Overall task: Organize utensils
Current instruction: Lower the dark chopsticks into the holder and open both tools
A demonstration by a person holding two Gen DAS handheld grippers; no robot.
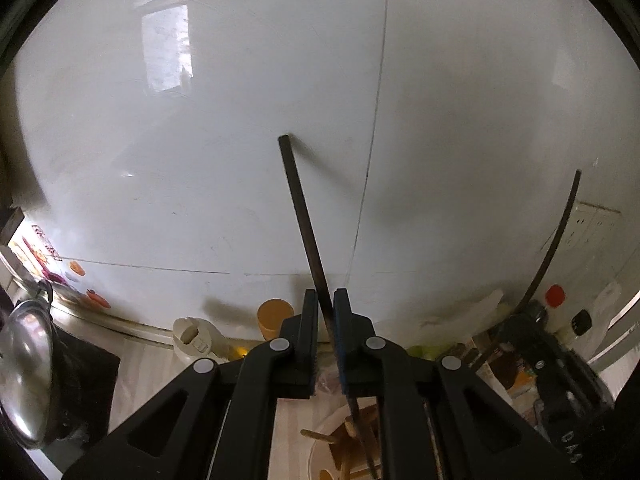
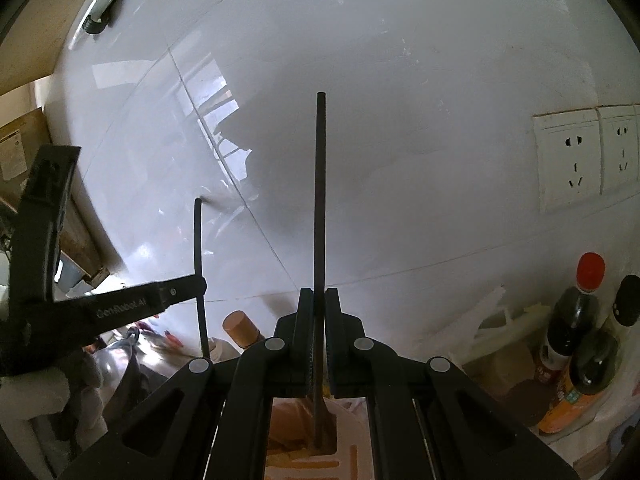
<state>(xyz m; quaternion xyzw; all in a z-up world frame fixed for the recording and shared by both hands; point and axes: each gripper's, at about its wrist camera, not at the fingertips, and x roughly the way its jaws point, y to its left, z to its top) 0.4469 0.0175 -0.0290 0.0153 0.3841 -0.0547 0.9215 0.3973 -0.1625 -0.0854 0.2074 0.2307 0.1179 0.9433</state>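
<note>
My left gripper [image 1: 326,300] is shut on a dark chopstick [image 1: 304,216] that slants up against the white wall. Its lower end drops towards a pale utensil holder [image 1: 316,452] holding wooden utensils. My right gripper [image 2: 319,296] is shut on a second dark chopstick [image 2: 320,200], held upright, with its lower end inside the orange-patterned holder [image 2: 348,436]. In the right wrist view the left gripper [image 2: 194,282] shows at the left, clamped on its chopstick [image 2: 199,248]. The right-hand chopstick [image 1: 558,236] also appears at the right edge of the left wrist view.
An orange cup [image 1: 274,316], a white container [image 1: 196,338] and a shiny metal lid [image 1: 24,360] stand along the wall. Sauce bottles [image 2: 576,320], a plastic bag [image 2: 480,320] and wall sockets [image 2: 568,160] are at the right. A wooden-lidded jar [image 2: 240,326] is behind the grippers.
</note>
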